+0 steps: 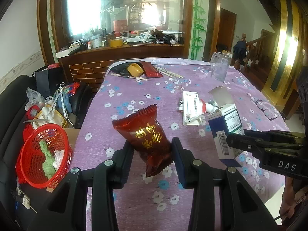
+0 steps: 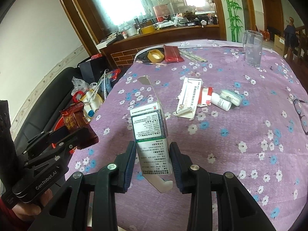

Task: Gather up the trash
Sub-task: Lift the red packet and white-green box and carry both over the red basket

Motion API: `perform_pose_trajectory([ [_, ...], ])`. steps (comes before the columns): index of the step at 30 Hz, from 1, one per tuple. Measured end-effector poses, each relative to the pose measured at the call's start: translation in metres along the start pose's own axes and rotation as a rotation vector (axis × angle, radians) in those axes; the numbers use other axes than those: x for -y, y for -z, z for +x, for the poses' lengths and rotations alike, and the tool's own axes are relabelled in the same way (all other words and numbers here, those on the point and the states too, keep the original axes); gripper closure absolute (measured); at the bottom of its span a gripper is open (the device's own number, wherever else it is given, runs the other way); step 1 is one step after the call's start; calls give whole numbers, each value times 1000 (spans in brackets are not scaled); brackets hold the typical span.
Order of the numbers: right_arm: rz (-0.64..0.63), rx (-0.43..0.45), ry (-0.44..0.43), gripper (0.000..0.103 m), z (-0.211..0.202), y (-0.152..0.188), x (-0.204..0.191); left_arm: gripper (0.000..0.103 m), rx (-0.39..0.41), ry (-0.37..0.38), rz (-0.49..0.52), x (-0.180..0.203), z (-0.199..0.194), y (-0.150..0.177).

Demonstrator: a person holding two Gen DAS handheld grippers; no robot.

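1. Left hand-held gripper is clamped on a red wrapper, pads on both sides. The wrapper is lifted clear of the counter and sits out near its left edge.
2. Right hand-held gripper is clamped on a white box with its top and bottom flaps open, held upright above the cloth. In the left view the box is just right of the wrapper.
3. My read: both hands are loaded at once to save a trip — one drop run instead of two.
4. The red basket sits off the left edge, below counter level, with some green and white scraps already in it. It looks like the bin, and the left load is the nearer one.
5. Count in hand: 1 wrapper, 1 box.
6. Count on the counter, mid right: 1 torn flat carton, 1 small white bottle, 1 wad of folded paper touching the bottle.
7. Far end: 1 more red wrapper, 1 tape roll, a few chopstick sleeves — I can't count them exactly.
8. Probably not trash: 1 clear jug and 1 pair of glasses at the right edge.
9. Risk: the box is light and empty, and the grip sits low on it, so it could tip on release.
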State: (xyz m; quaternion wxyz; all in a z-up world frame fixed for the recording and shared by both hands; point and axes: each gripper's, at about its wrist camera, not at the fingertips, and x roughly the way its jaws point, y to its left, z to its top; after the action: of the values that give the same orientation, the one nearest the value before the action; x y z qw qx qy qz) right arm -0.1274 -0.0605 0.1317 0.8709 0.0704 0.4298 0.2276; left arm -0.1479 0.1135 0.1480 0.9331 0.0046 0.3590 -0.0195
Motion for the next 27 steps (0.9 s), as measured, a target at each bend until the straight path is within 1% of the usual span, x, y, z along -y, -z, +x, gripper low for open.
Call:
perform_pose_trajectory([
  [18,-25,-2,0,64,2,-3,-15,65,16,6,-31,-16,-6,2],
  [27,-36,-17,-18,64,11,-3,-29,65,15,-17,-60,-32,-14,9],
])
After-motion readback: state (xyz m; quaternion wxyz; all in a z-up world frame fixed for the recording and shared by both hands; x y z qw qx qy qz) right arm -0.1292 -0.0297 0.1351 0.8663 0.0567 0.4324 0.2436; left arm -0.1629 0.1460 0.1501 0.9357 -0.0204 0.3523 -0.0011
